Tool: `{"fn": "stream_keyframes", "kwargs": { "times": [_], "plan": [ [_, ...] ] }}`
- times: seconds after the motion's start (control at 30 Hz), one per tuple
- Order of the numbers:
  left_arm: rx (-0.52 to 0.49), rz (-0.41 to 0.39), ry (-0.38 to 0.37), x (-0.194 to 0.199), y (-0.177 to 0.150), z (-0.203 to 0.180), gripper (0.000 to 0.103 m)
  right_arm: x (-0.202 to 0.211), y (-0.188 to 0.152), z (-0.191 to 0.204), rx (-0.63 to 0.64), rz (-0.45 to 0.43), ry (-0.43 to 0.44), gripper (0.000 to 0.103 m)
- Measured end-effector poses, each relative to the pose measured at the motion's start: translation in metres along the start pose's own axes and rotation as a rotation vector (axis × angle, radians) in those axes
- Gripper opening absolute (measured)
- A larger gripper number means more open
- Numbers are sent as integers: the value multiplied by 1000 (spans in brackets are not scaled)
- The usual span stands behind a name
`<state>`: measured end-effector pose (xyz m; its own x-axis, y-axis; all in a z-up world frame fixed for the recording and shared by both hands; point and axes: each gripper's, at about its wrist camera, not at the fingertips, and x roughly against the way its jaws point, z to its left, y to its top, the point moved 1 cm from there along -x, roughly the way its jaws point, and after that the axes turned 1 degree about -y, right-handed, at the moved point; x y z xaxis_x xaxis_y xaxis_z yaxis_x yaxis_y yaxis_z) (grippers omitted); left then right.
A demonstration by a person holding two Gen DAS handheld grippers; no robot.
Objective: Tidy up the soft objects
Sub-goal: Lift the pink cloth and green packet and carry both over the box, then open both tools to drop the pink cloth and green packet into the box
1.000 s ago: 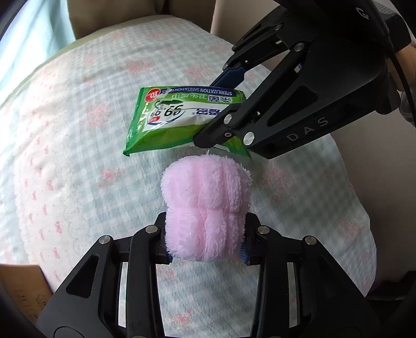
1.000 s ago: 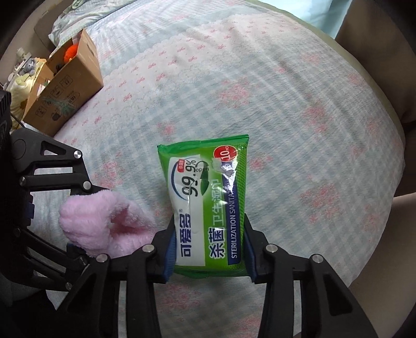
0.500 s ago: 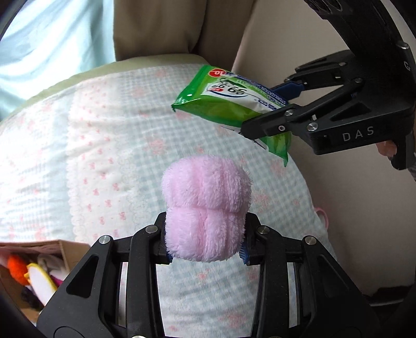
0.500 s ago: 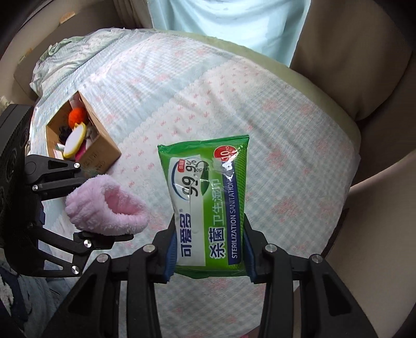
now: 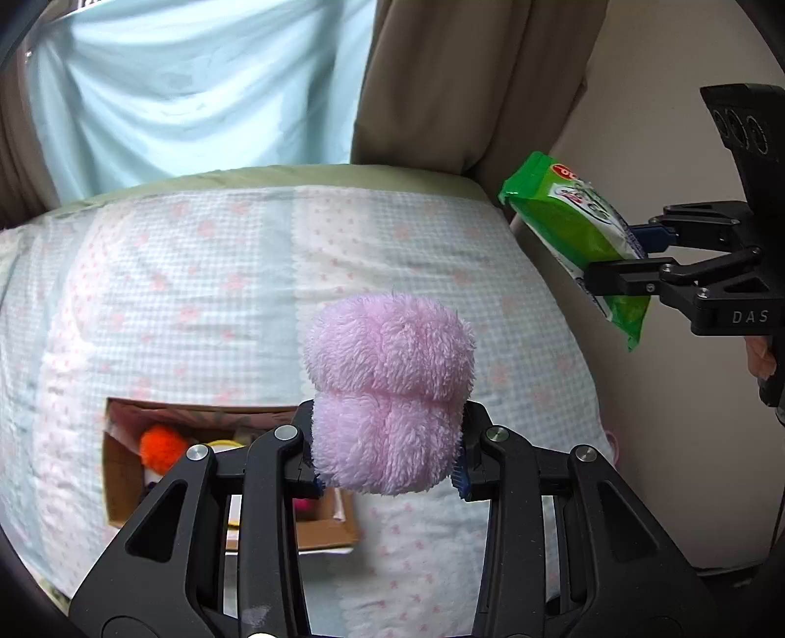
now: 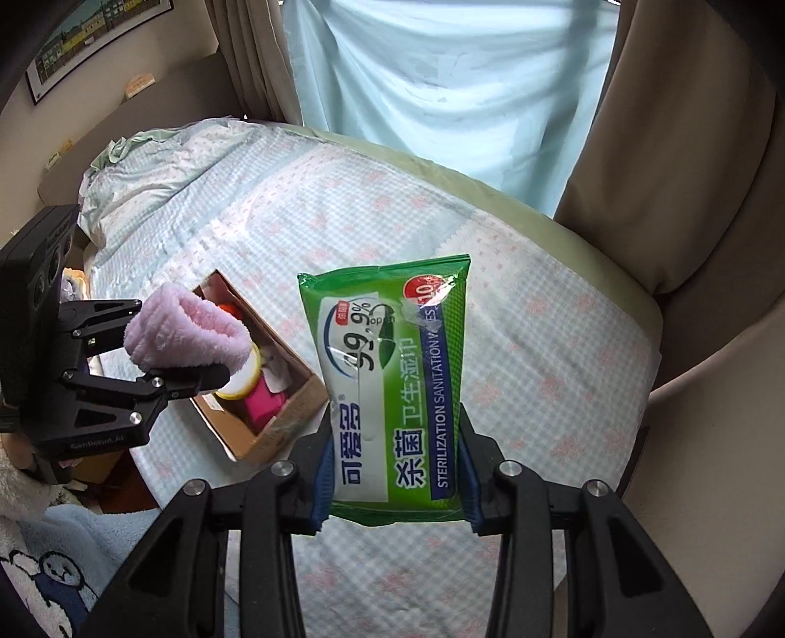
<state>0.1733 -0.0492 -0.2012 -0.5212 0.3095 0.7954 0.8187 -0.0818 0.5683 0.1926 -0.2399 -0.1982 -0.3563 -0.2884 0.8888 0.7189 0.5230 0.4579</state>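
Left gripper (image 5: 387,471): jaws closed on the pink plush (image 5: 390,392), which sits between the 2 fingers at its lower half; the upper half bulges out past the fingertips.
Right gripper (image 6: 392,483): jaws closed on the wipes pack (image 6: 392,378), pinching its lower end from both long edges; most of the pack stands up beyond the fingertips, label facing the camera.
Plush position: held in the air above the bed (image 5: 196,275), over the near right corner of the box (image 5: 122,491).
Pack position: held in the air over the bed's checked cover, to the right of the box (image 6: 274,432) and well apart from the plush (image 6: 186,338).
Left view only: the pack (image 5: 574,235) seen edge-on and tilted, clamped in the right gripper (image 5: 618,260) at the frame's right edge near the wall; an orange ball (image 5: 162,444) in the box.
Right view only: the plush is a folded roll, open end toward the box, clamped in the left gripper (image 6: 196,356); the box holds a yellow-rimmed disc (image 6: 248,375) and a magenta item (image 6: 265,402); a pillow (image 6: 147,172) at the bed's far left; a framed picture (image 6: 93,34) on the wall; printed "99.9%" and "10" on the pack.
Both views: pale blue curtain (image 5: 196,83) behind the bed.
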Motion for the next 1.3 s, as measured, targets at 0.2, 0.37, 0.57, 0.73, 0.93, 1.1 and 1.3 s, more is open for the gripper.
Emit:
{"fn": "stream_keyframes", "kwargs": {
  "times": [0.2, 0.37, 0.57, 0.73, 0.93, 1.1, 1.3],
  "plan": [
    [-6, 11, 29, 42, -11, 74, 32, -2, 25, 67, -86, -23, 51, 38],
    [-16, 57, 10, 59, -24, 137, 32, -26, 40, 125, -171, -16, 66, 38],
    [-55, 127, -23, 42, -39, 190, 32, -62, 52, 178, -326, -2, 85, 38],
    [-67, 202, -42, 22, -54, 225, 32, -94, 53, 201, -482, 5, 111, 38],
    [-49, 284, -59, -11, -70, 251, 32, -135, 44, 221, -628, 51, 129, 38],
    [-47, 334, -60, -34, -79, 260, 32, -166, 36, 226, -683, 103, 103, 38],
    [-74, 389, -71, -65, -86, 260, 32, -201, 27, 219, -725, 154, 80, 38]
  ]
}}
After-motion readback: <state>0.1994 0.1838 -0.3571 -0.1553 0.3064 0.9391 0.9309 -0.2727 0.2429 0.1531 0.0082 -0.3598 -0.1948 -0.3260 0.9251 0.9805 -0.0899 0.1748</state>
